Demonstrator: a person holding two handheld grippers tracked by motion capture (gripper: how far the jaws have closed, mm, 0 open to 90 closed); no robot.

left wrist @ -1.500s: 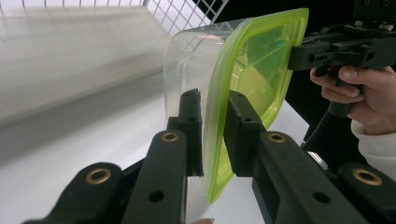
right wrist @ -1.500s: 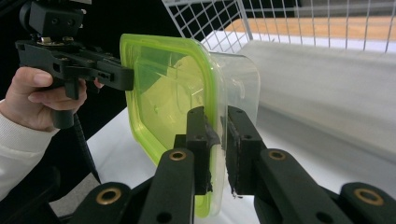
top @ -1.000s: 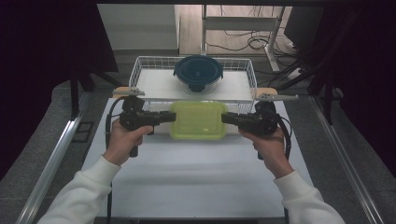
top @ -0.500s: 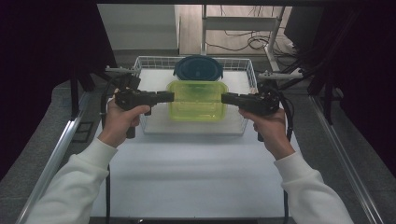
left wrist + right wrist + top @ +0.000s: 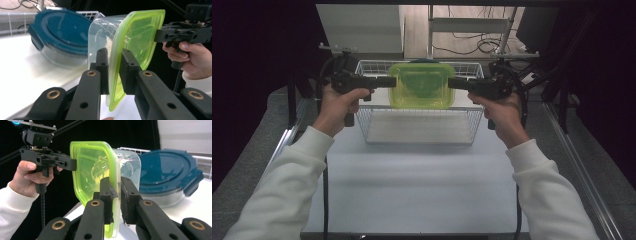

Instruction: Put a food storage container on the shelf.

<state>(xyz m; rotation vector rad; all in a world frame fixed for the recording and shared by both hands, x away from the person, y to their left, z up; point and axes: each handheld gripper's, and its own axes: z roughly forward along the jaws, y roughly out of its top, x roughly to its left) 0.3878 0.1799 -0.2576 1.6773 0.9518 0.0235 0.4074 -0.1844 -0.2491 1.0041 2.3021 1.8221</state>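
A clear container with a lime-green lid (image 5: 422,85) hangs in the air over the wire basket (image 5: 419,141), carried from both sides. My left gripper (image 5: 393,81) is shut on the lid's left rim, and my right gripper (image 5: 451,82) is shut on its right rim. In the left gripper view the jaws (image 5: 114,53) pinch the green lid edge (image 5: 140,37). The right gripper view has its jaws (image 5: 115,182) clamped on the opposite edge of the lid (image 5: 92,170). A round container with a dark blue lid (image 5: 62,30) (image 5: 167,170) rests in the basket behind.
The basket stands at the far end of the white table (image 5: 422,185). Metal rails (image 5: 577,170) run along both table sides. A white box (image 5: 362,25) and cables lie beyond the basket. Both sleeves reach in from the near edge.
Both grippers have carried the green-lidded container up off the table and away from the person. It now hangs above the basket, in front of the blue-lidded container.
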